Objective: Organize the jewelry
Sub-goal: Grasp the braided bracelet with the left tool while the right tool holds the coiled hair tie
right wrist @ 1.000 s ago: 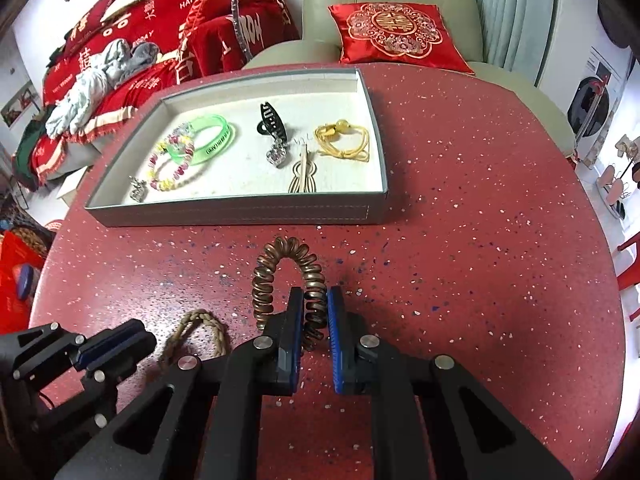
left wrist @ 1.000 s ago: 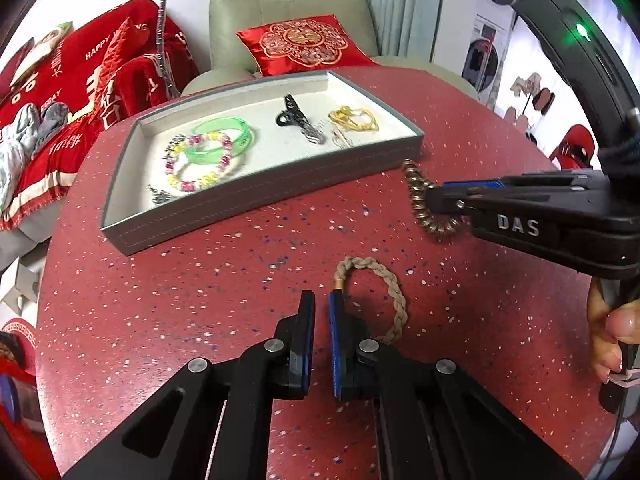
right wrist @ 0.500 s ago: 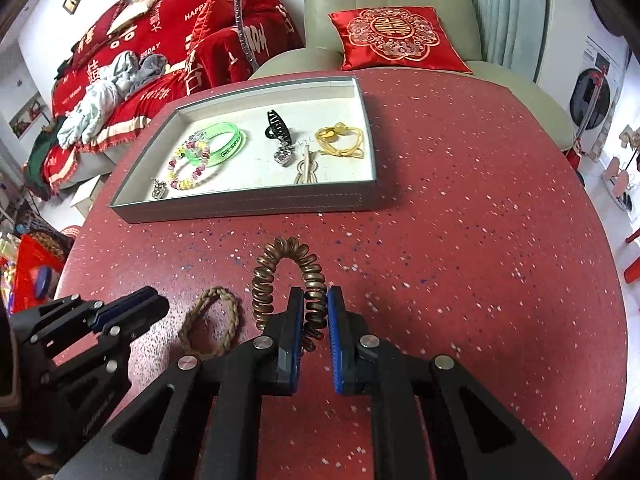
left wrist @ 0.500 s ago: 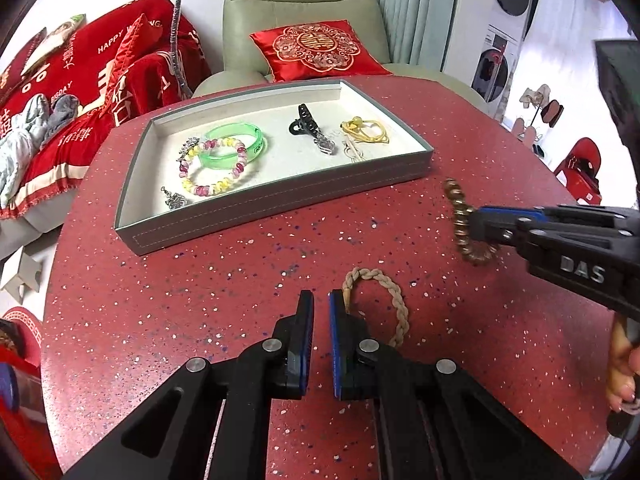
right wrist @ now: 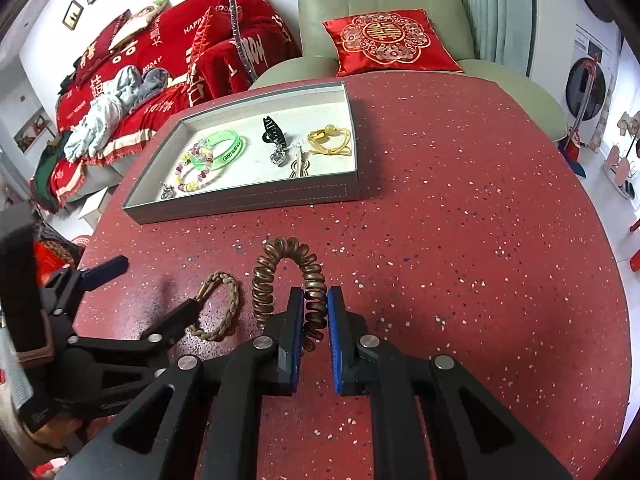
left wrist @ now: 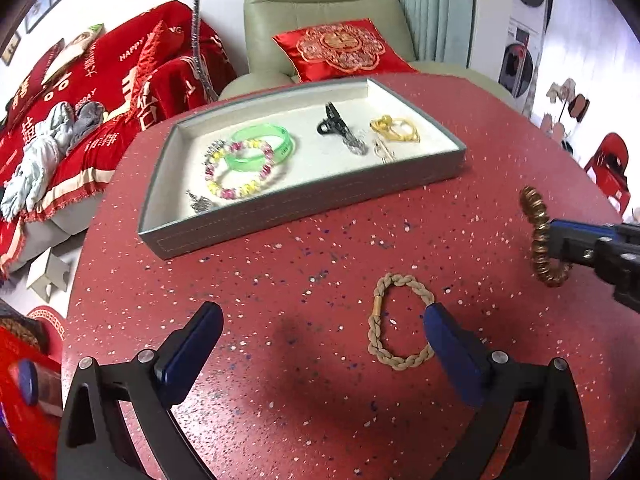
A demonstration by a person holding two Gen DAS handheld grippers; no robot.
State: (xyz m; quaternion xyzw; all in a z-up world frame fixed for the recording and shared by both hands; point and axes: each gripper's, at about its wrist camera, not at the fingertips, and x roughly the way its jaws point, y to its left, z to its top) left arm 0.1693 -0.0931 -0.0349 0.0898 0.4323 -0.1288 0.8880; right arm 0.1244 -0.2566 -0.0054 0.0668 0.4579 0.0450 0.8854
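Note:
A braided tan bracelet [left wrist: 394, 320] lies on the red speckled table [left wrist: 304, 420]. My left gripper [left wrist: 324, 332] is open wide just above the table, its right finger beside the bracelet. My right gripper [right wrist: 313, 312] is shut on a coiled bronze hair tie [right wrist: 288, 276] and holds it above the table; it also shows in the left wrist view [left wrist: 538, 236]. The bracelet shows in the right wrist view [right wrist: 218, 306] beside the left gripper [right wrist: 154, 284]. A grey tray [left wrist: 304, 204] at the back holds a green bangle [left wrist: 264, 148], a beaded bracelet, a black claw clip and a yellow tie.
A green armchair with a red cushion [right wrist: 390, 40] stands behind the table. A red-covered sofa [right wrist: 160, 68] is at the left. The table's right edge drops off to the floor.
My left gripper has opened wide and now straddles the table beside the braided bracelet. The right gripper has drawn back to the right, still holding the coiled tie.

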